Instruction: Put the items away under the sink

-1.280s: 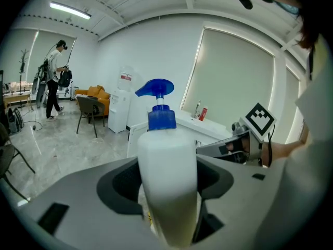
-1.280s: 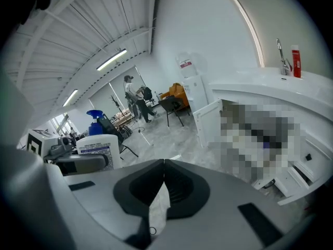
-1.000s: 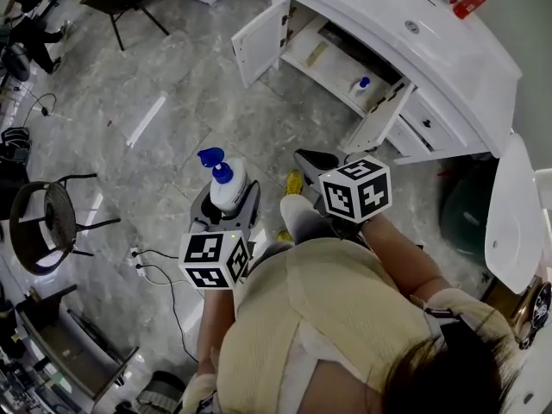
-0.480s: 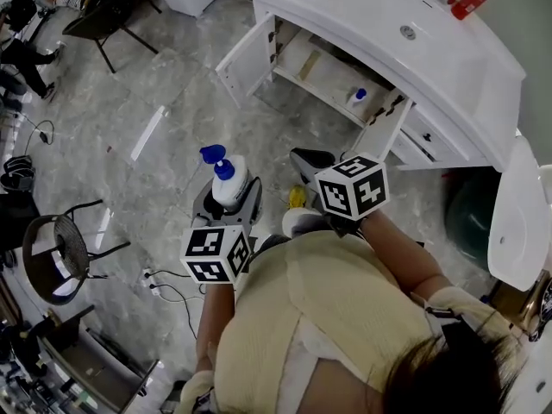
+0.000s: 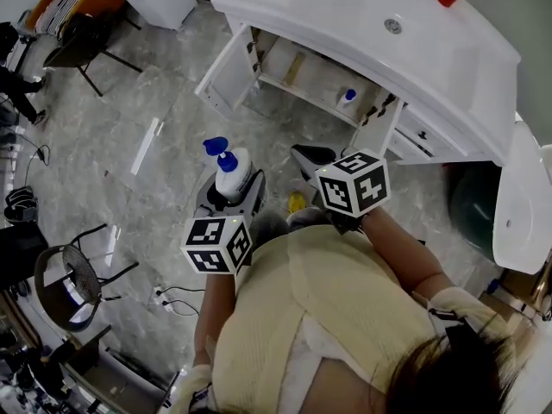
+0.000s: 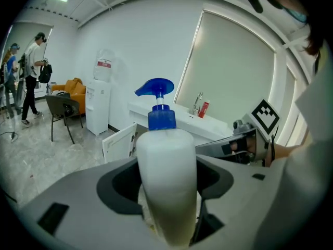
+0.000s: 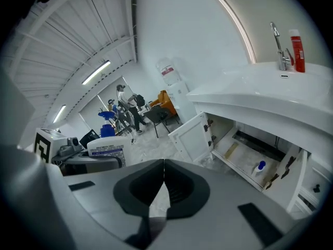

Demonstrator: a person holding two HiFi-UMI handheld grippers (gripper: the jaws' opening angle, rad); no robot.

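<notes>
While its jaws clamp the white pump bottle [image 6: 166,176], the left gripper [image 5: 229,193] holds it upright above the floor, short of the open sink cabinet [image 5: 226,69]. Label print is unreadable. 1 small blue-capped bottle [image 5: 346,97] stands inside. Right gripper [image 7: 162,187] is closed and empty.

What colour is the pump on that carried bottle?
Blue pump on a white bottle; clearest in the left gripper view.
</notes>
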